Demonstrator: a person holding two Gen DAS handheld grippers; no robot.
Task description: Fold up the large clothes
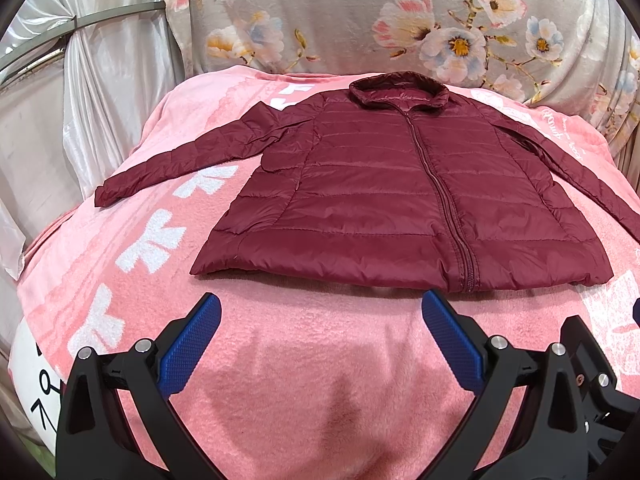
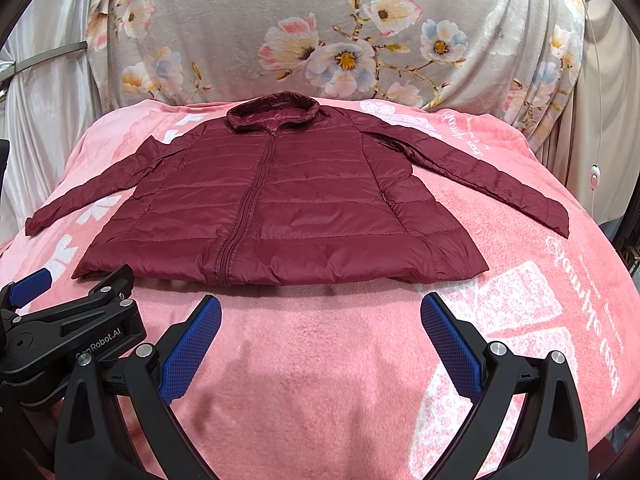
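Observation:
A maroon quilted jacket [image 1: 384,196] lies flat, zipped, front up, on a pink blanket [image 1: 304,360], collar at the far side, both sleeves spread outward. It also shows in the right wrist view [image 2: 280,208]. My left gripper [image 1: 320,312] is open and empty, just short of the jacket's near hem. My right gripper [image 2: 320,312] is open and empty, also just short of the hem. The left gripper's body [image 2: 68,320] shows at the left of the right wrist view.
The pink blanket [image 2: 320,380] covers a raised surface that drops off at left and right. A grey floral cloth [image 1: 360,20] hangs behind. White satin drapes [image 1: 92,92] stand at the left. A cord with a small switch [image 2: 596,178] hangs at the right.

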